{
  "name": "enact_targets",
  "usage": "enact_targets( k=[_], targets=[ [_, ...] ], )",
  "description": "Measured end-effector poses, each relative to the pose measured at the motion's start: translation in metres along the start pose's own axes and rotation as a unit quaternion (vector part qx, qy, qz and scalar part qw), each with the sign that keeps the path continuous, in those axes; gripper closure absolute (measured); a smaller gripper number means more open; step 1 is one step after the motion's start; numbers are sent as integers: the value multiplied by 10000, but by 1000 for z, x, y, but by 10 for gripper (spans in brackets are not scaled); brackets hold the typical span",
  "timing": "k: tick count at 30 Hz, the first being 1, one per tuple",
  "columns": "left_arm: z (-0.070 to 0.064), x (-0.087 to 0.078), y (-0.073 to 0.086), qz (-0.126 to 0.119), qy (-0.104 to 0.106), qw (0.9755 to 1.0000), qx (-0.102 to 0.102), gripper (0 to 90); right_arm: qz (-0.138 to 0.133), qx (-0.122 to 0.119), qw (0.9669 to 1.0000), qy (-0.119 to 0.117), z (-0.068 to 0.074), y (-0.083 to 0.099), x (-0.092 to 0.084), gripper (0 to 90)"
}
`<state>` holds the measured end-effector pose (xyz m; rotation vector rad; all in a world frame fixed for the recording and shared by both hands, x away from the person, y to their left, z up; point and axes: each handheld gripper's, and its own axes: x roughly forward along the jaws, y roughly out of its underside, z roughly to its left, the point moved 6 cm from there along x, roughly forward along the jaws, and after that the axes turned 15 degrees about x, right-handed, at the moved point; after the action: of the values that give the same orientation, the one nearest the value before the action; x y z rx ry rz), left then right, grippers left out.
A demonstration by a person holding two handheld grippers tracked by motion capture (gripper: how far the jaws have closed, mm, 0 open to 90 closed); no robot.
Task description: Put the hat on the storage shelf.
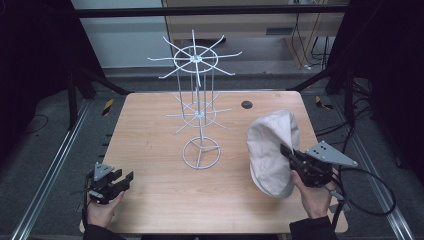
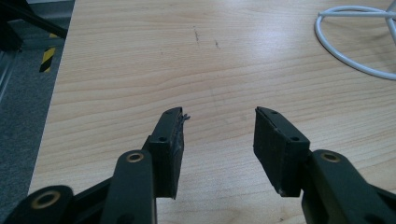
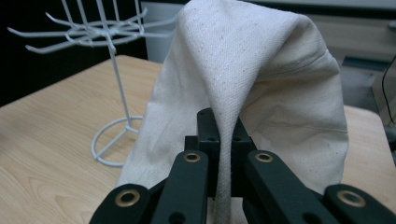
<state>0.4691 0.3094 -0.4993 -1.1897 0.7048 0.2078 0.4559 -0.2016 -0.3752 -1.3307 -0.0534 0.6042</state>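
A cream cloth hat (image 1: 271,150) hangs lifted above the right side of the wooden table (image 1: 150,150), with my right gripper (image 1: 289,154) shut on its edge. In the right gripper view the hat (image 3: 261,79) drapes over the closed jaws of the right gripper (image 3: 223,135). A white wire hook stand (image 1: 200,90) rises at the table's middle, left of the hat; its ring base (image 3: 112,144) shows there too. My left gripper (image 1: 125,181) rests at the near left corner, open and holding nothing; in its own view the left gripper (image 2: 218,119) hovers just above bare wood.
A small dark round hole (image 1: 246,104) sits near the table's far right edge. The stand's ring base (image 2: 355,42) curves into the left gripper view at top right. Dark frame bars and cables surround the table; a cable (image 1: 375,185) trails from the right gripper.
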Motion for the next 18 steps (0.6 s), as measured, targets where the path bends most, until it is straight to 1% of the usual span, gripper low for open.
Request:
enact_targets(
  k=[3,8,14,16,17,18],
  targets=[
    [0,0,0,0,-3,10000,2,527,-199,-88,9997,-122,5,-8,-7,889],
    [0,0,0,7,-4,10000,-1,527,-495,-183,9983,-228,13,-20,-16,890],
    [0,1,1,11,1,10000,-14,527,-884,-322,9949,-356,23,-34,-25,890],
    [0,1,1,17,2,10000,-12,527,-970,-359,9939,-394,26,-38,-28,890],
    [0,1,1,17,2,10000,-12,527,-970,-359,9939,-394,26,-38,-28,890],
    [0,1,1,15,2,10000,-11,527,-1093,-419,9923,-410,29,-42,-30,890]
  ],
)
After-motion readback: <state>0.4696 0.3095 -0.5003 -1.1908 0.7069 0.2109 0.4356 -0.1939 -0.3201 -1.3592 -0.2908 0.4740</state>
